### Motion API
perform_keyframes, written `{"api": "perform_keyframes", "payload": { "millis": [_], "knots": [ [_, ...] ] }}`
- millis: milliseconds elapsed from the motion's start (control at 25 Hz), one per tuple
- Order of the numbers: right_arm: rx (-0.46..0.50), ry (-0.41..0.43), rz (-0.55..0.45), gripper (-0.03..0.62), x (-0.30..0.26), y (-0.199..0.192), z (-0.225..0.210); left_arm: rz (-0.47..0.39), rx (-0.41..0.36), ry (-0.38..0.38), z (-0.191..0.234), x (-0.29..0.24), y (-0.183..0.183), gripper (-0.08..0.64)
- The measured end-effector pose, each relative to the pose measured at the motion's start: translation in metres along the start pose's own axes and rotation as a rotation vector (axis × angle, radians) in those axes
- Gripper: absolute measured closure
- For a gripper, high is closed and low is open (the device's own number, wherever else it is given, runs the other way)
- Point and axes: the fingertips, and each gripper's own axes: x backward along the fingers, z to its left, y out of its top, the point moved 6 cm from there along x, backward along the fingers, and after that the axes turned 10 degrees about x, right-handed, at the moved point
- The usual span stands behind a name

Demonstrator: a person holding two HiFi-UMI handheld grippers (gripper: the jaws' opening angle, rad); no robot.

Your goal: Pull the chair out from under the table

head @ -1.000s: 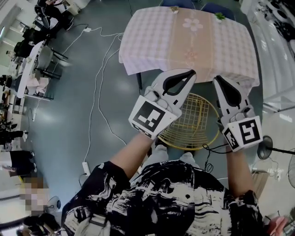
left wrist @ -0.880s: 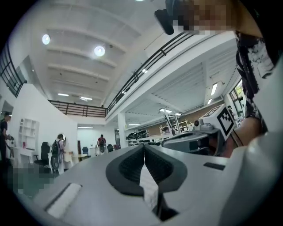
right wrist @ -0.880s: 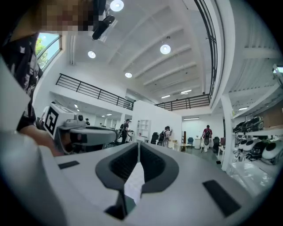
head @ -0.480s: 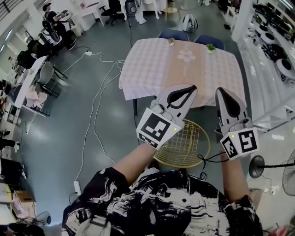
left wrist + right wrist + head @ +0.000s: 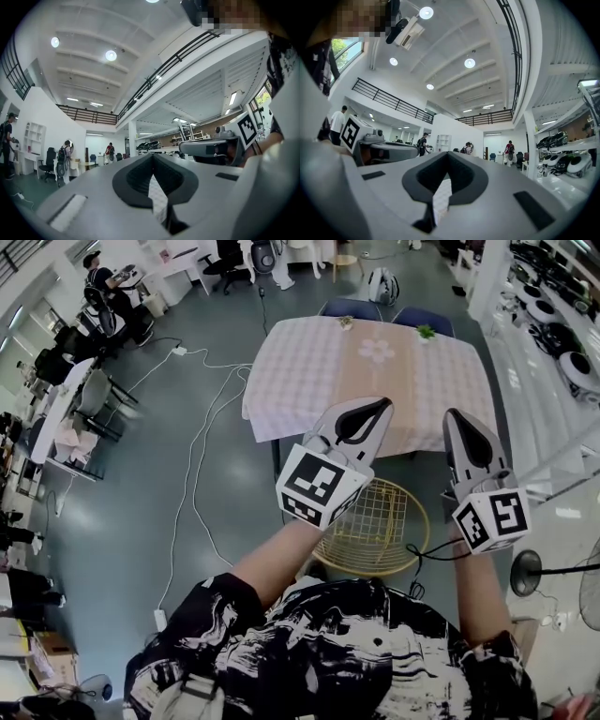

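A yellow wire chair (image 5: pixel 375 521) stands on the grey floor in front of the near edge of the table (image 5: pixel 309 371), which wears a pink checked cloth. Both grippers hover above the chair, pointing level toward the table and touching nothing. My left gripper (image 5: pixel 385 402) is shut and empty, with its marker cube nearest me. My right gripper (image 5: pixel 449 414) is also shut and empty. In the left gripper view the jaws (image 5: pixel 152 157) meet with nothing between them; in the right gripper view the jaws (image 5: pixel 448 154) do the same. Each gripper view looks out over the hall, not at the chair.
Two blue chairs (image 5: pixel 352 307) stand at the table's far side, and small plants (image 5: pixel 427 333) sit on it. White cables (image 5: pixel 202 427) trail over the floor at left. Desks with seated people (image 5: pixel 98 277) line the left. A standing fan (image 5: pixel 527 570) is at right.
Both grippers have risen and now hang higher above the chair. The head view has tipped up, so more of the hall beyond the table shows. The chair has not moved.
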Motion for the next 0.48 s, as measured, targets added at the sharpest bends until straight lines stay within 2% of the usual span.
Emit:
{"api": "perform_keyframes", "payload": {
  "millis": [480],
  "knots": [
    [-0.024, 0.005, 0.023, 0.591, 0.000, -0.014, -0.007, 0.024, -0.010, 0.008, 0.001, -0.004, -0.001, 0.555]
  ]
}}
